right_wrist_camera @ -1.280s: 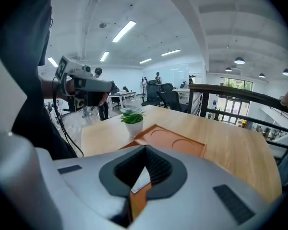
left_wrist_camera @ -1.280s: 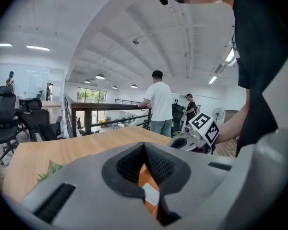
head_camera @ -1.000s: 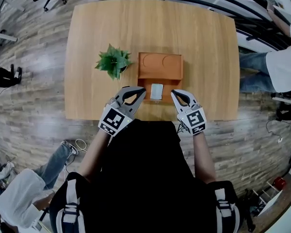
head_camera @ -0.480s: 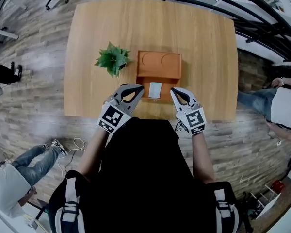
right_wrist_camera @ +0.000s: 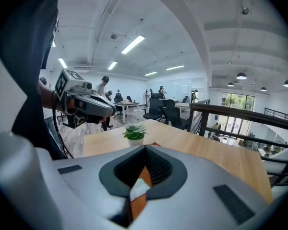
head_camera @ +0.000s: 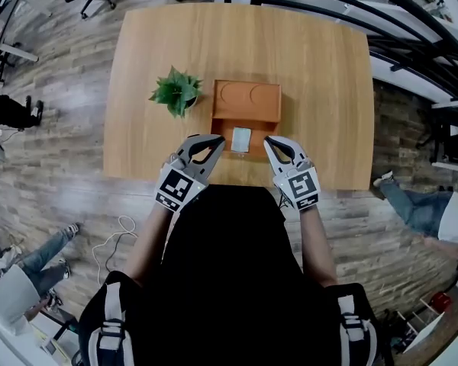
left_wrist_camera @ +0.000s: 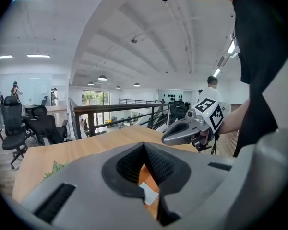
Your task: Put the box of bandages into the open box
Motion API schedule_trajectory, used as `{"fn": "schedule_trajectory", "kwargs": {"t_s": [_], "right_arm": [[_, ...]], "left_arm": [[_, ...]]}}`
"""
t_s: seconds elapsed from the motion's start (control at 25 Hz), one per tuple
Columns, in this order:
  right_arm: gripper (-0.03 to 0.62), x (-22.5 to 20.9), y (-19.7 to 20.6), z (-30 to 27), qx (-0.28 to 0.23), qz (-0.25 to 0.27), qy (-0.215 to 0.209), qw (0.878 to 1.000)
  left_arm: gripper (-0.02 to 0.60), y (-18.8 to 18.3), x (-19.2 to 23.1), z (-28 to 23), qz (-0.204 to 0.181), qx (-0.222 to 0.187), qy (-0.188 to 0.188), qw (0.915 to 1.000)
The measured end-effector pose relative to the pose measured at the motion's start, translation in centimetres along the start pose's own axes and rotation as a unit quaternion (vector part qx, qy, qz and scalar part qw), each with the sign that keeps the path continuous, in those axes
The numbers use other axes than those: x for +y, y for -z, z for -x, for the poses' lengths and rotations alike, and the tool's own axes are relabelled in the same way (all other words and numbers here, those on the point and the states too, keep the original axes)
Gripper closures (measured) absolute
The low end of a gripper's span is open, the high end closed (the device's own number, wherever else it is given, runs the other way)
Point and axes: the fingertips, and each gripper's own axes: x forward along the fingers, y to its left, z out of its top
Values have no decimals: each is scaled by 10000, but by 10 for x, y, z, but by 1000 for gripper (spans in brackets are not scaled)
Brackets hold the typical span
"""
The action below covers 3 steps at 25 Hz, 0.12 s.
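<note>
The orange open box stands in the middle of the wooden table. A small white box of bandages lies on its near orange part. My left gripper is just left of the white box, shut and holding nothing. My right gripper is just right of it, also shut and empty. In the left gripper view the closed jaws frame the white box, with the right gripper beyond. The right gripper view shows its shut jaws over the white box and the left gripper.
A small potted plant stands on the table left of the orange box. The table's near edge lies close under both grippers. A black railing runs past the table's far right. Office chairs and people stand on the wooden floor around.
Both grippers stay shut on either side of the white box; the right one has edged slightly left. The people on the floor at the right and lower left have moved.
</note>
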Motion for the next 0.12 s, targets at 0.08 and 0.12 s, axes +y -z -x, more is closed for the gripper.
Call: {"fn": "schedule_trajectory", "kwargs": {"t_s": [0.08,0.12], "right_arm": [[569,0,2,5,12,-3,-28,10000],[569,0,3,7,22,-3,-43,10000]], "left_arm": [[561,-3,-4,-1,1,-1,-46,10000],[561,-4,-6,-1,3,-1,-67,10000]]}}
